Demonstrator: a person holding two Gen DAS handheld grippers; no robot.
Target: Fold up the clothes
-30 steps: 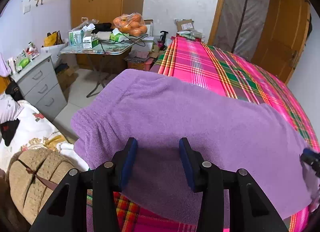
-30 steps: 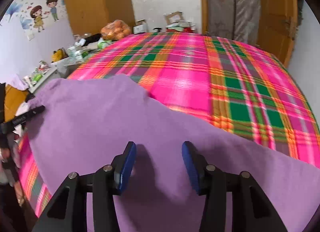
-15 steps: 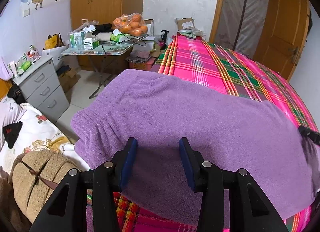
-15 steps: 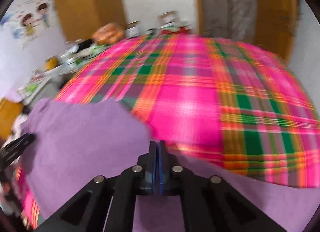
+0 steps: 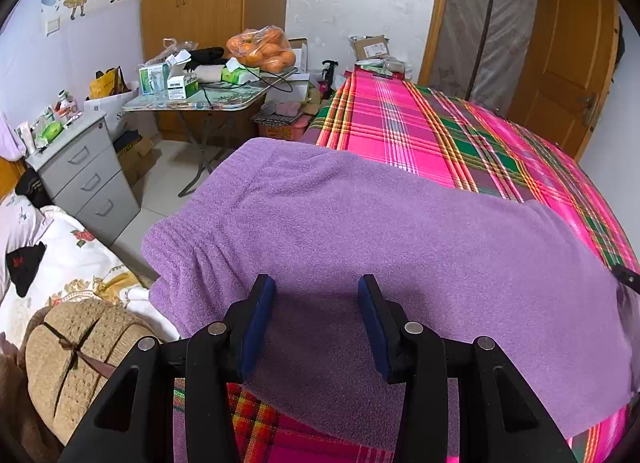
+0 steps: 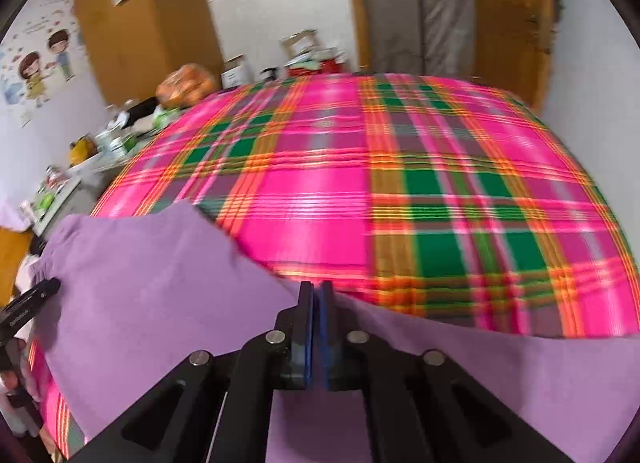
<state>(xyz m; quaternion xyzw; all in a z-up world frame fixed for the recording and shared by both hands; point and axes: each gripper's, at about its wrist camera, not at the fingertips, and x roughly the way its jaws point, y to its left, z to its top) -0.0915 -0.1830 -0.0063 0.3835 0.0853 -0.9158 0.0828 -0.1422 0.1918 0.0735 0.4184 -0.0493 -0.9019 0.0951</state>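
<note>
Currently my right gripper [image 6: 316, 295] is clamped on the purple garment's [image 6: 152, 283] edge; my left gripper [image 5: 316, 303] stands apart. A thin pinch may slip when lifting.

A: Right wrist view — the plaid bedspread [image 6: 420, 191] and the far desk clutter [image 6: 120, 135] are motion-smeared; labels unreadable.

B: Purple garment [image 6: 152, 303]?

A: Cut off at the lower frame edge. Whether cloth sits between the right gripper [image 6: 316, 291] jaws — cannot tell, pads meet edge-on.
</note>
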